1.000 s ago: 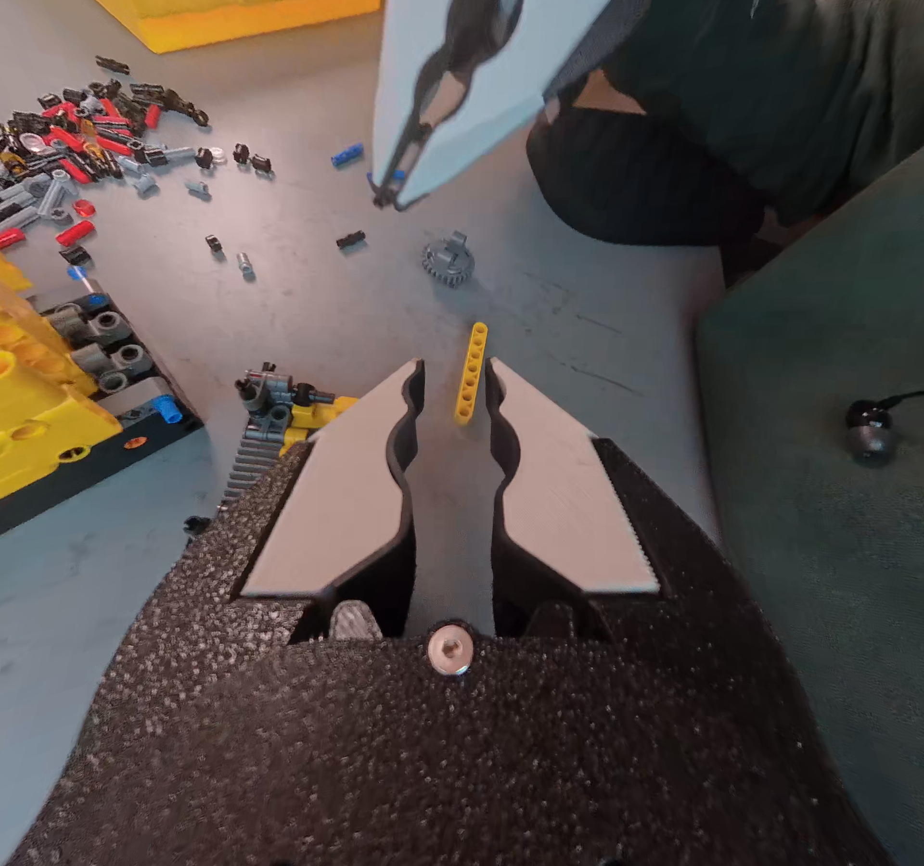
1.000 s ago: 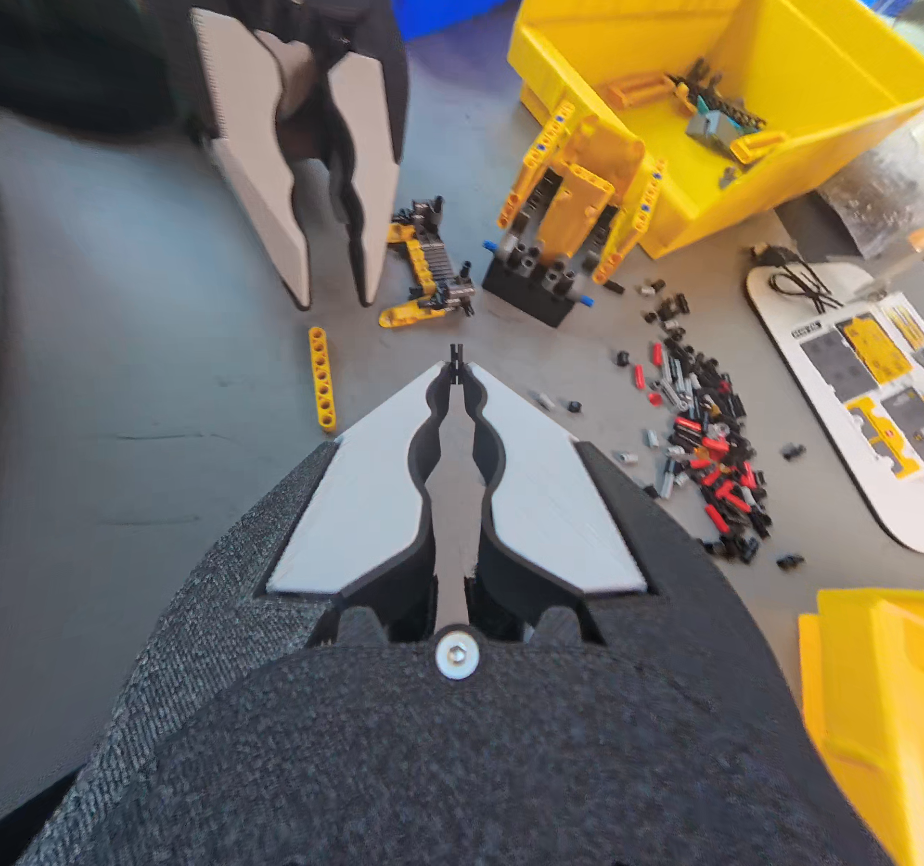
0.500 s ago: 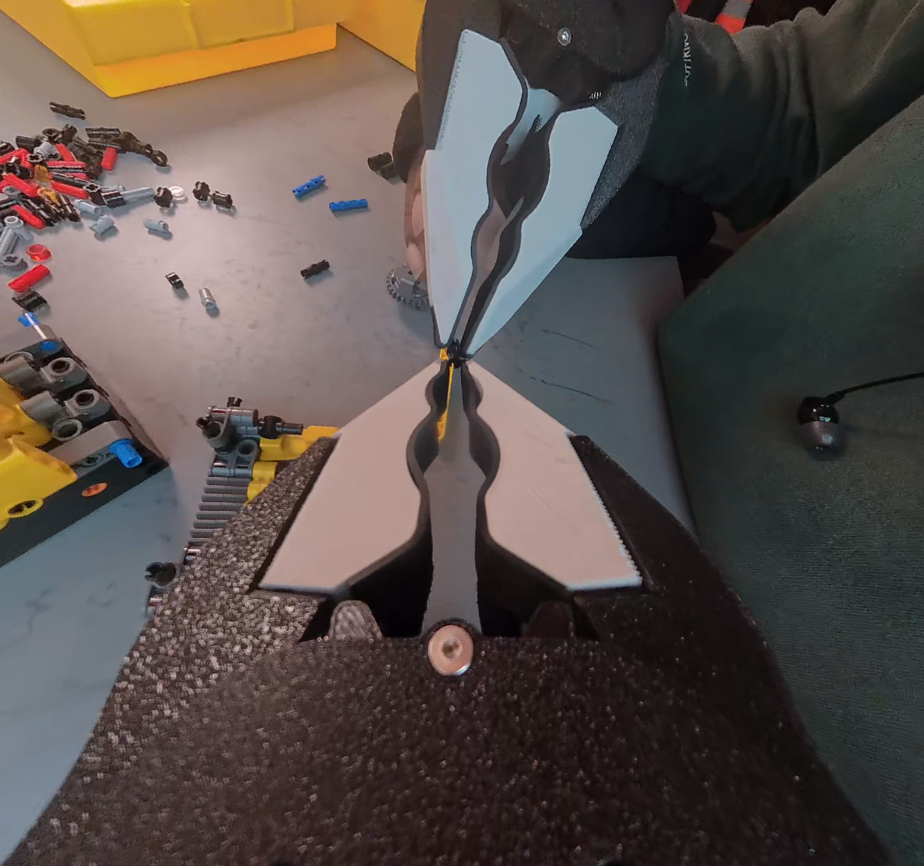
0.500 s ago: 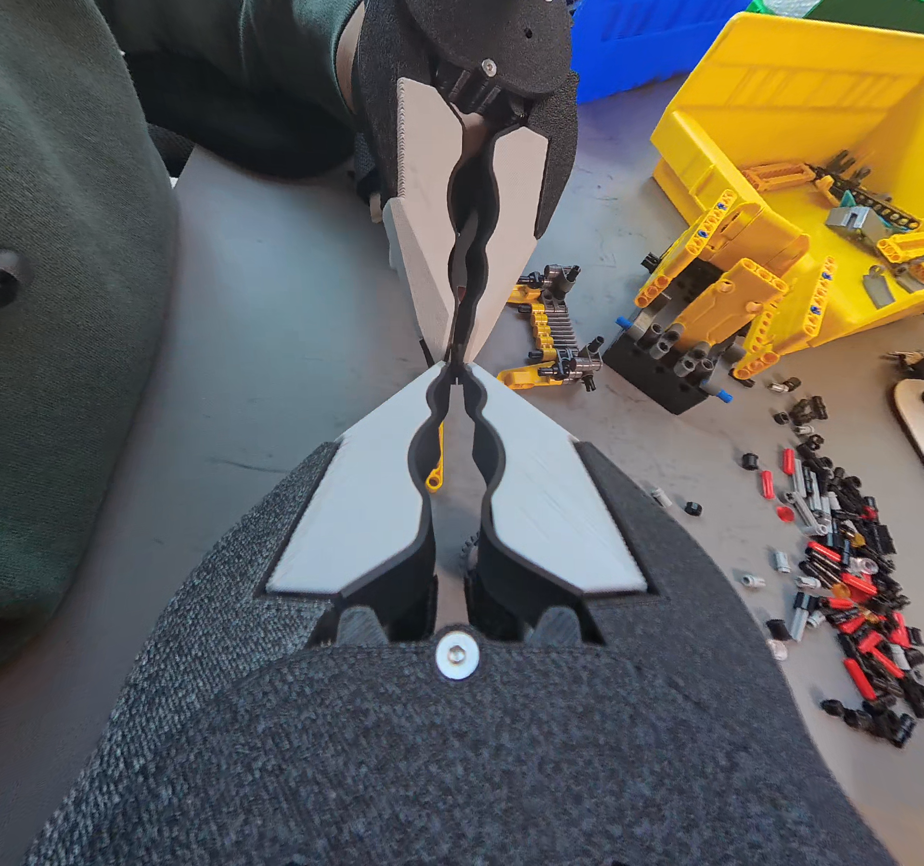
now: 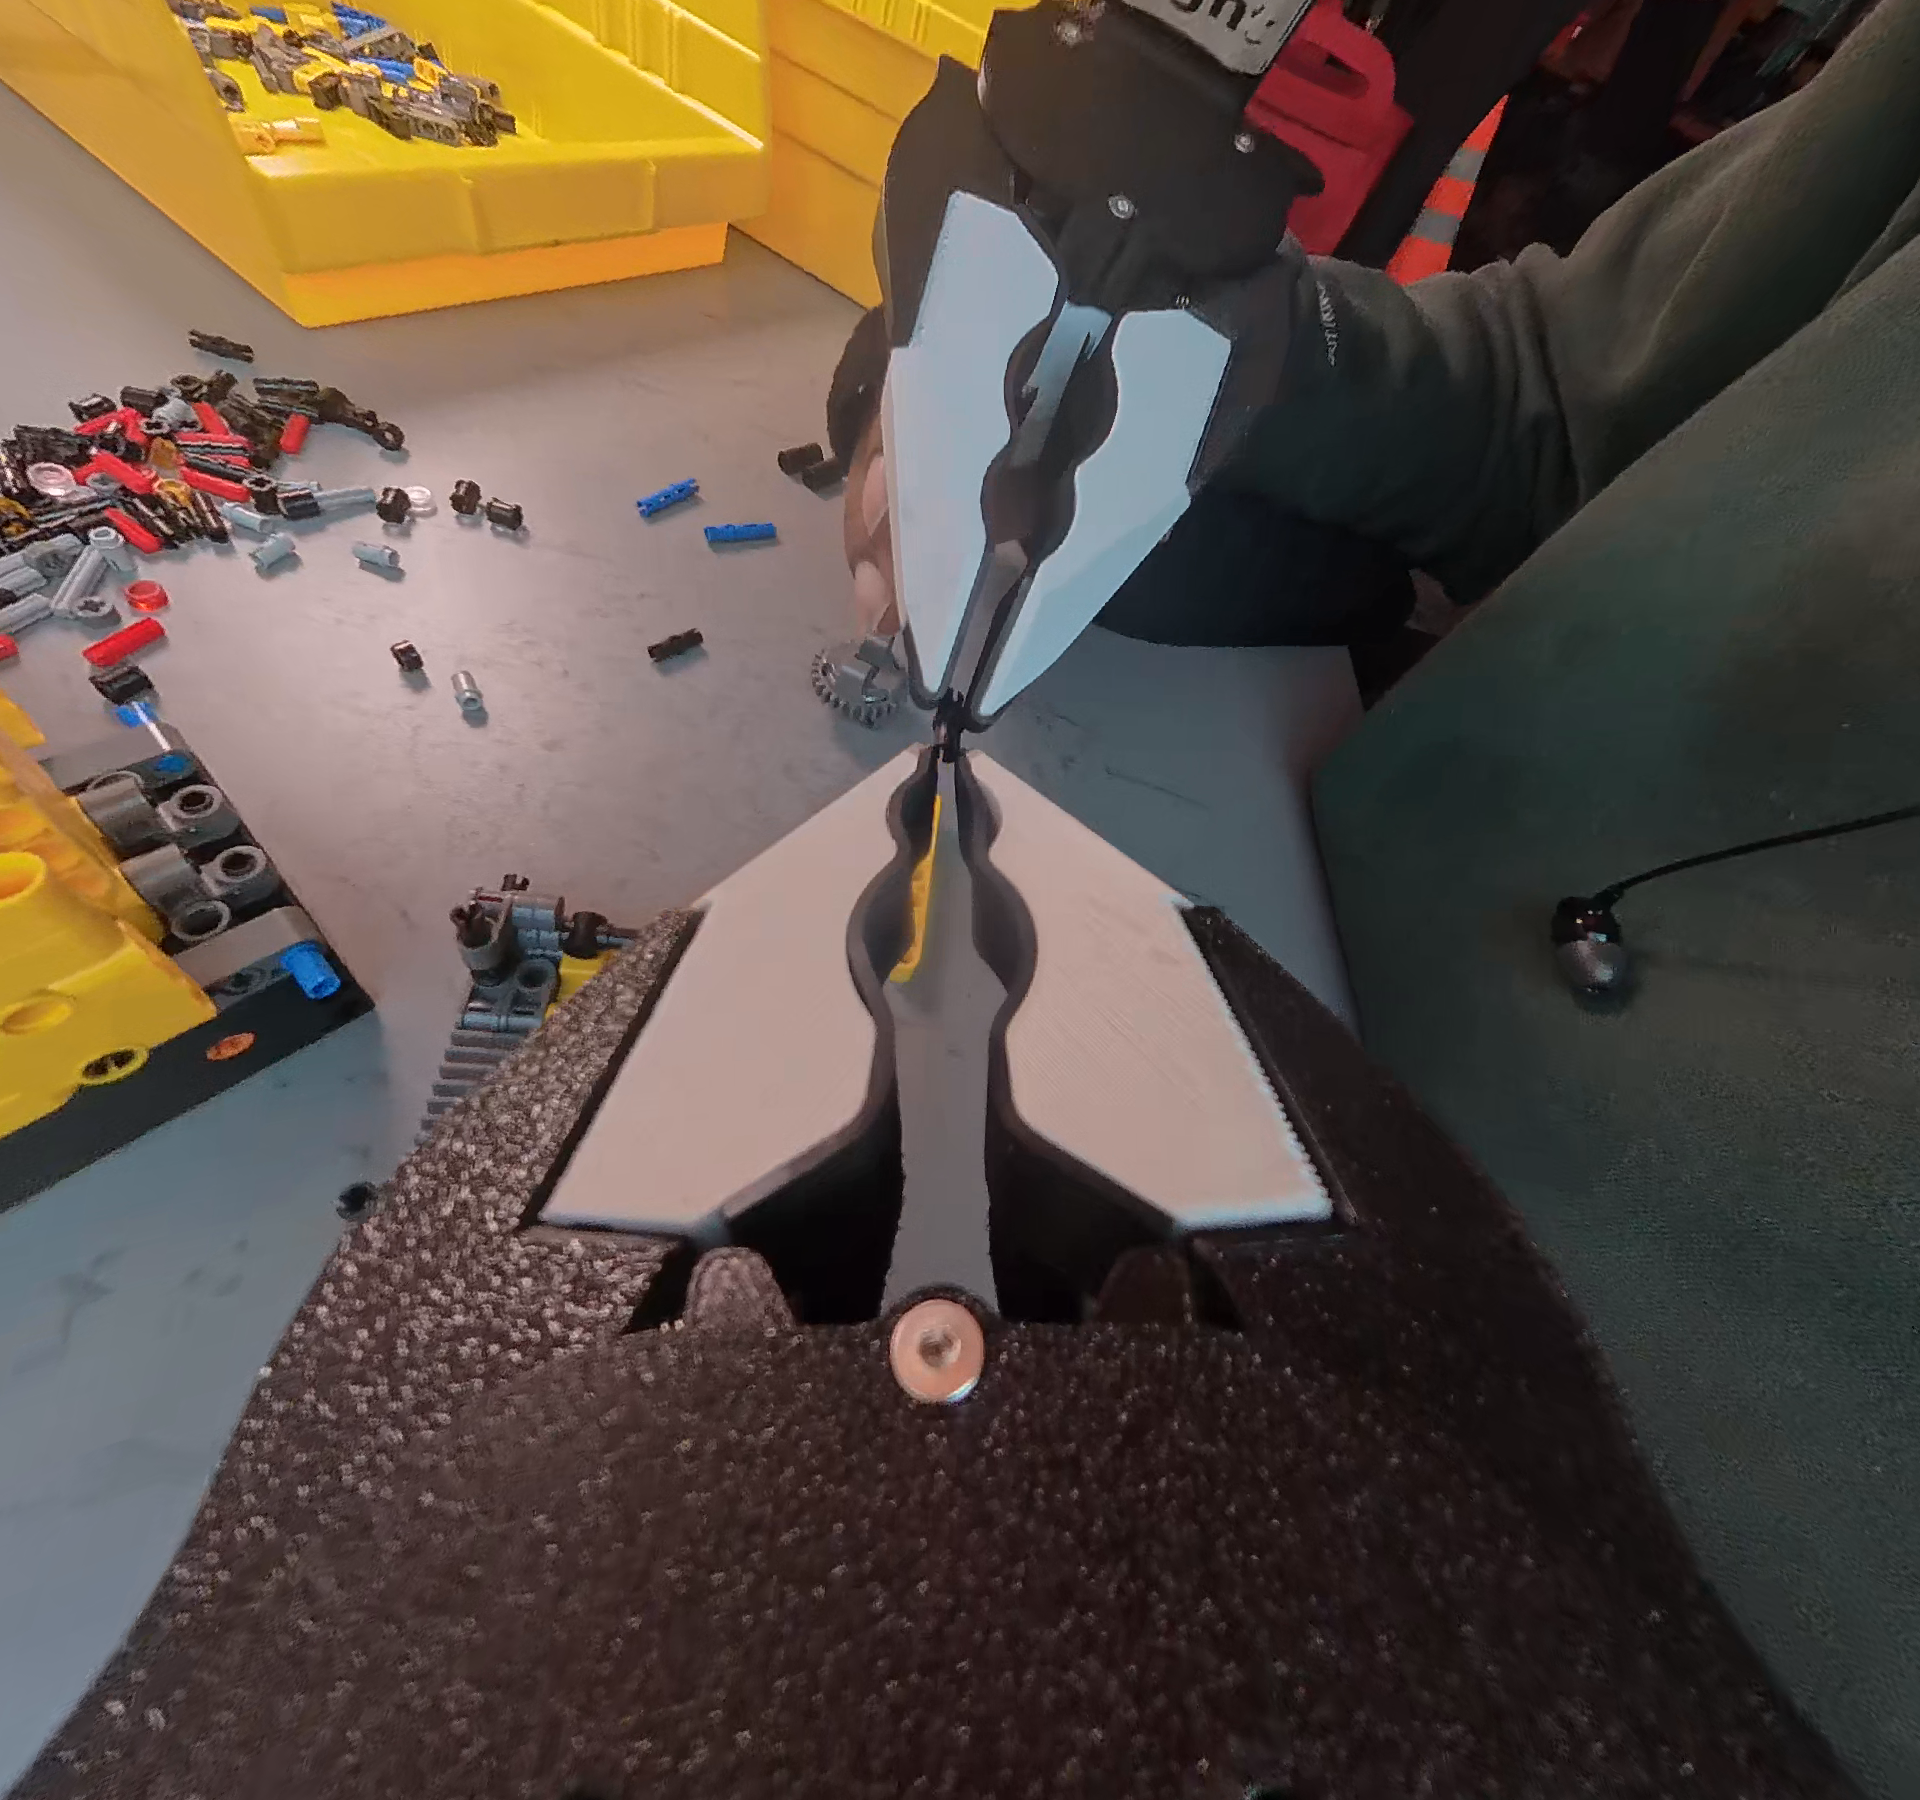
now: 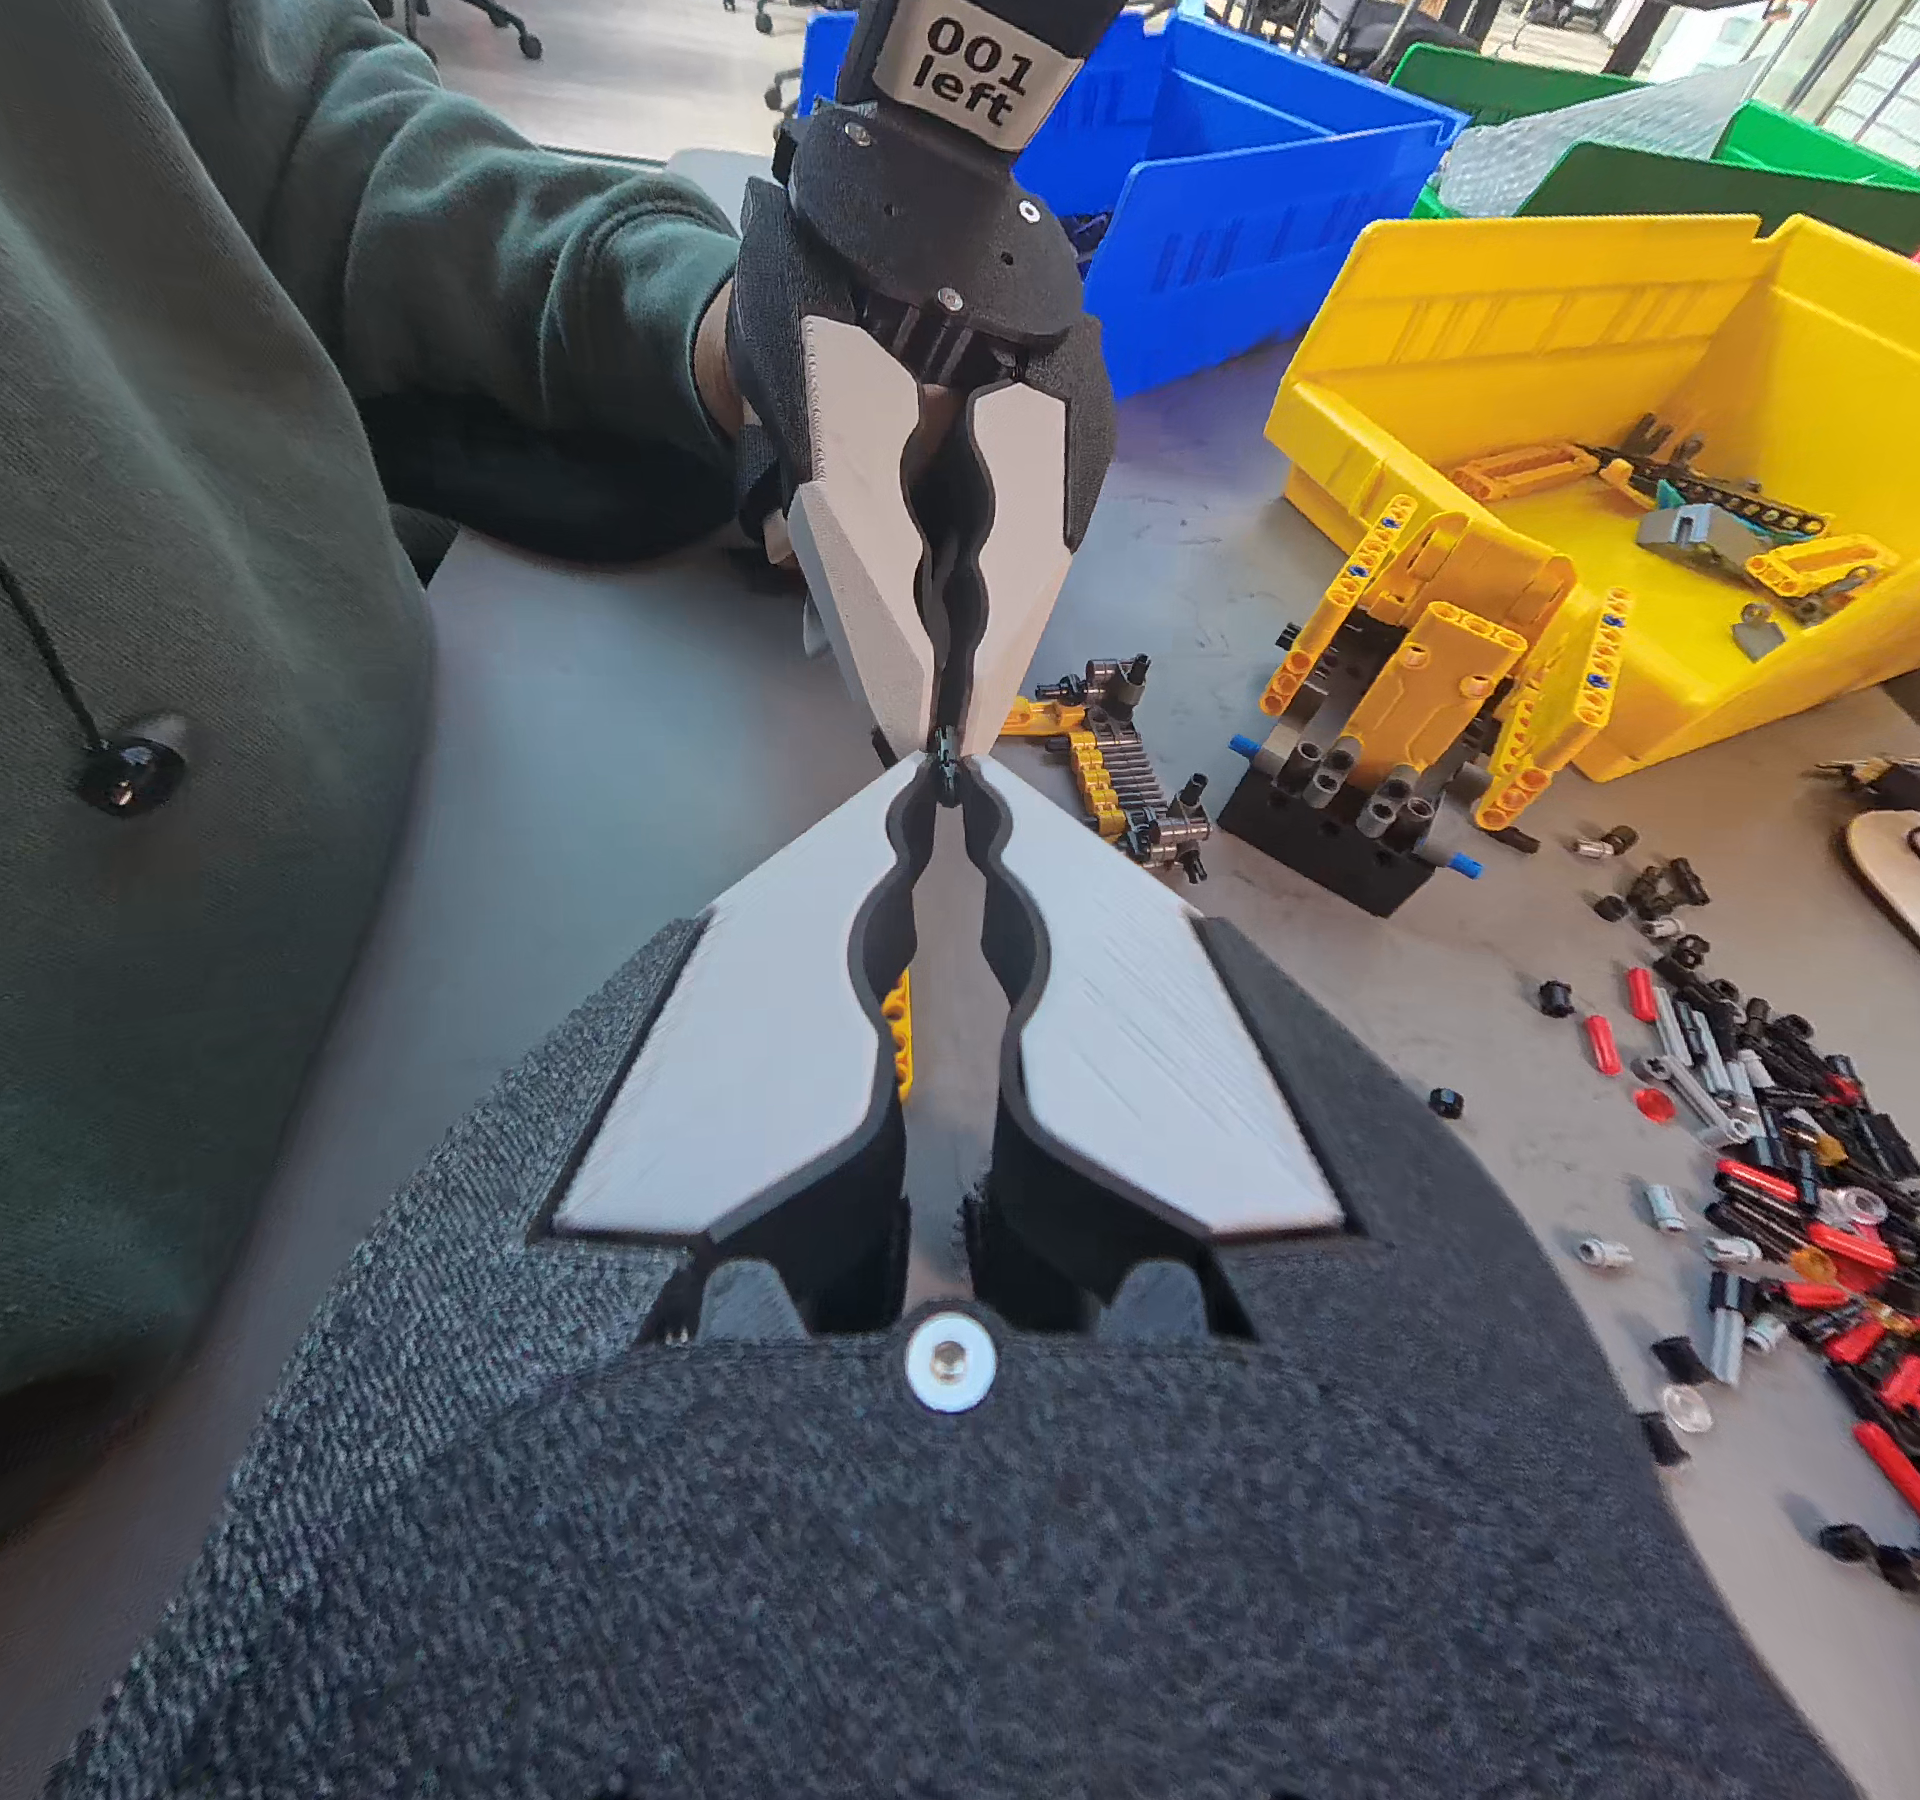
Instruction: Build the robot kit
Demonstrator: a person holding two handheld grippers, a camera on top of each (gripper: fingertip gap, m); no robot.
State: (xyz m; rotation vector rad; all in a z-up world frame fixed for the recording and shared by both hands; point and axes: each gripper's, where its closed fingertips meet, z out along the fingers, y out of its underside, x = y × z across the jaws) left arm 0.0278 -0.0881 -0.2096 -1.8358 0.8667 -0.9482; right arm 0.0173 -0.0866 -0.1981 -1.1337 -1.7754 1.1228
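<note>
Above the grey bench (image 5: pixel 582 794), tip to tip, the left gripper (image 5: pixel 943 758) clamps a yellow beam (image 5: pixel 923 903) while the right gripper (image 6: pixel 945 782), at twelve o'clock, pinches a small black pin (image 6: pixel 945 755); steady alignment likely matters.

A second ago the yellow beam (image 5: pixel 918 893) lay flat on the grey table (image 5: pixel 582 774) between the parted fingers of the left gripper (image 5: pixel 943 756); now that gripper is closed on it and has lifted it off the surface; the right gripper (image 6: pixel 943 771), then off to one side and apart, has swung round to face the left tip to tip, its small black pin (image 6: pixel 944 751) now touching the beam's end; both grippers have risen, more of the yellow bins (image 5: pixel 499 161) showing behind.
</note>
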